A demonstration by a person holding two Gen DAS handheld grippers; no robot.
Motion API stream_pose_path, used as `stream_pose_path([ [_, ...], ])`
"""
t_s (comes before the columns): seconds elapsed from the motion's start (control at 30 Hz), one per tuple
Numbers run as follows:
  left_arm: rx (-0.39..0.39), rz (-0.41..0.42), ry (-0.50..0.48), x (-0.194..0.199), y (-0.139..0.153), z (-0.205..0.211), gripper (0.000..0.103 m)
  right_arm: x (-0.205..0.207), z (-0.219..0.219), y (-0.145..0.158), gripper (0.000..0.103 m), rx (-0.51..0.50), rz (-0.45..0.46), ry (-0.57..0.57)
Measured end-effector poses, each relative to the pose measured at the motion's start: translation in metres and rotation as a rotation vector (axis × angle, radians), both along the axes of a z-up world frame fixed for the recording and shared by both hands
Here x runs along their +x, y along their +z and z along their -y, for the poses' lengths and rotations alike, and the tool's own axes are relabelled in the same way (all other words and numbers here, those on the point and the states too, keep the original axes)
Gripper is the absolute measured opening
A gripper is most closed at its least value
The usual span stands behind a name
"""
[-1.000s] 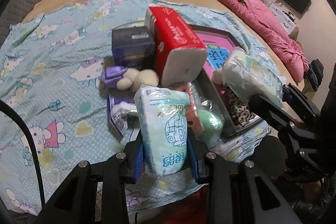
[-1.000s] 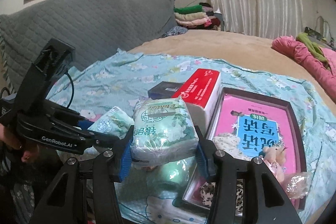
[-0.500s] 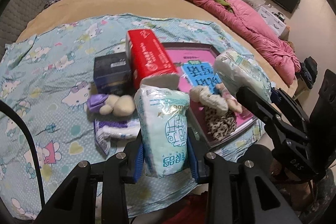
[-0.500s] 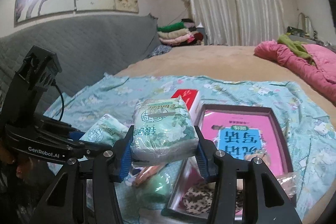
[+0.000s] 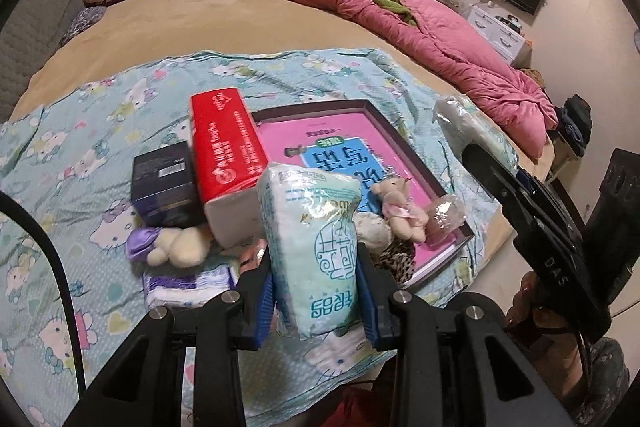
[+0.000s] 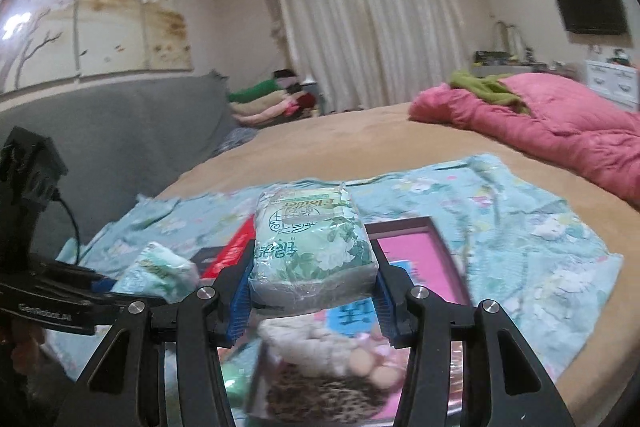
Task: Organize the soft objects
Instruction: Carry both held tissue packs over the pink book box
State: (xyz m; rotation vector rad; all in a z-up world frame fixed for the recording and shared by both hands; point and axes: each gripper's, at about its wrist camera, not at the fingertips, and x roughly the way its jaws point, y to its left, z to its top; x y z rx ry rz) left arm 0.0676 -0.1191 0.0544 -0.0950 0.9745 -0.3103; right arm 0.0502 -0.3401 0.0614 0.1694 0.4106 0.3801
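Left gripper (image 5: pixel 316 301) is clamped on a tissue pack (image 5: pixel 314 247), held upright in the air over the near edge of the sheet (image 5: pixel 80 155). Right gripper (image 6: pixel 312 297) is clamped on a second pack (image 6: pixel 312 239), flat side up, also lifted, above the near end of the tray (image 5: pixel 408 147). Both packs are off the bed, well gripped at their lower part.

Risks: both packs are squashy film, so they could slide out of the pads if the squeeze eases or the wrist tips. The left pack stands tall above the pads, so it may lean or swing. The two grippers are close together over the same clutter, and a crossing move could knock them into each other.

Around: red box (image 5: pixel 226 147) stands beside a dark box (image 5: pixel 166 183), both left of the tray. Plush toy (image 5: pixel 176 245) and a purple pack (image 5: pixel 188 283) lie in front of them. Small bear (image 5: pixel 400 205), a leopard-print thing (image 5: pixel 396 255) and a clear wrapped bit (image 5: pixel 444 215) crowd the tray's near corner, so that end has little free room. The far pink part of the tray looks open. Pink duvet (image 5: pixel 440 39) lies well apart. Right view is blurred down low, so details there are unsure.
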Motion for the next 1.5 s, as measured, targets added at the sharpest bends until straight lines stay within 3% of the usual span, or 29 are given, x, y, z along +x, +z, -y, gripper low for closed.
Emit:
stream_pose_path([
  [0.63, 0.039, -0.089, -0.133, 0.023, -0.049, 0.068, 0.036, 0.008, 0.041, -0.014, 0.052, 0.036, -0.042, -0.149],
  [0.97, 0.077, -0.120, -0.128, 0.043, -0.076, 0.082, 0.036, 0.023, 0.061, -0.036, 0.053, 0.050, -0.145, -0.239],
  [1.17, 0.082, -0.142, -0.132, 0.051, -0.089, 0.085, 0.036, 0.028, 0.065, -0.042, 0.053, 0.050, -0.163, -0.248],
  [1.5, 0.073, -0.160, -0.113, 0.062, -0.100, 0.083, 0.036, 0.042, 0.053, -0.058, 0.053, -0.045, -0.222, -0.259],
])
